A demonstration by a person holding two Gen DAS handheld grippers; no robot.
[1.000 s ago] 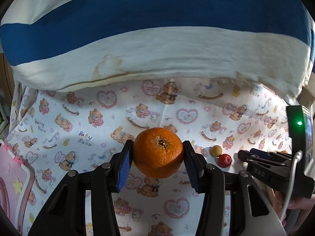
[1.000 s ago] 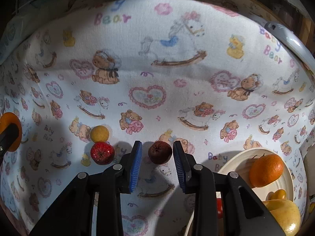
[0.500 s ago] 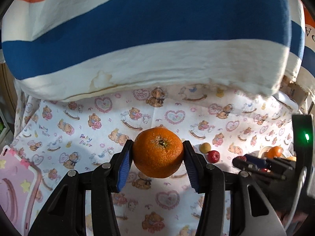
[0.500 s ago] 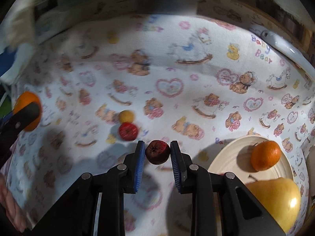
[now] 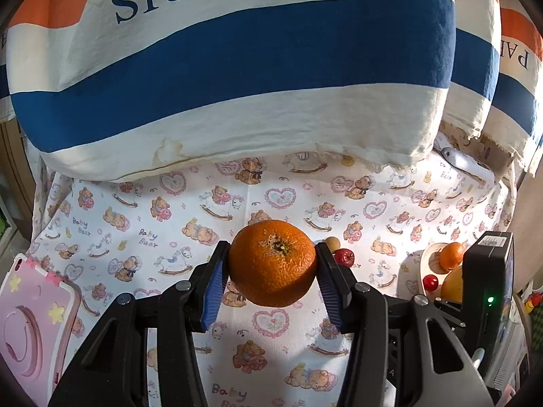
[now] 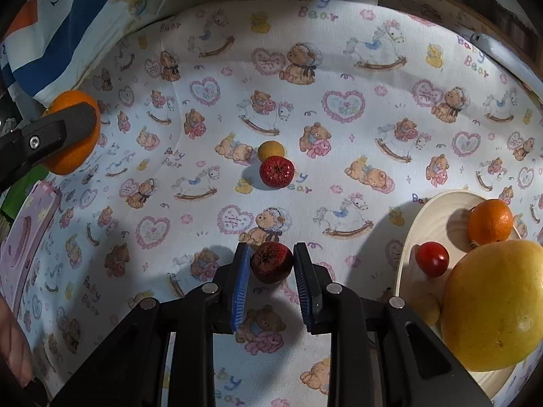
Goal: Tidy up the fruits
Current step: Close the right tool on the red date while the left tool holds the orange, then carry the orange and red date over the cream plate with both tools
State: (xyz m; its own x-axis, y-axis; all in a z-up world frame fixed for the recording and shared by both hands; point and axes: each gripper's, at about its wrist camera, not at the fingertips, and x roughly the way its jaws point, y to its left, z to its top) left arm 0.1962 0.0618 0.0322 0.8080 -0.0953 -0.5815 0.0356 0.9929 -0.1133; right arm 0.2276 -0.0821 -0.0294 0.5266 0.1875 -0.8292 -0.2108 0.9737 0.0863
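My left gripper (image 5: 271,264) is shut on a large orange (image 5: 273,263) and holds it above the bear-print cloth; the orange also shows at the left of the right wrist view (image 6: 73,132). My right gripper (image 6: 271,264) is shut on a small dark red fruit (image 6: 271,262), lifted above the cloth. A bright red fruit (image 6: 276,171) and a small yellow fruit (image 6: 270,150) lie together on the cloth. A cream plate (image 6: 420,224) at the right holds a small orange (image 6: 490,222), a red cherry tomato (image 6: 432,258) and a big yellow fruit (image 6: 495,305).
A striped pillow with "PARIS" lettering (image 5: 237,68) lies across the back of the cloth. A pink toy (image 5: 30,322) sits at the left edge. A white object (image 5: 458,159) lies at the back right.
Both grippers have risen and drawn back with their fruits. The right gripper lifted the dark red fruit off the cloth, away from the red and yellow fruits, toward the plate side.
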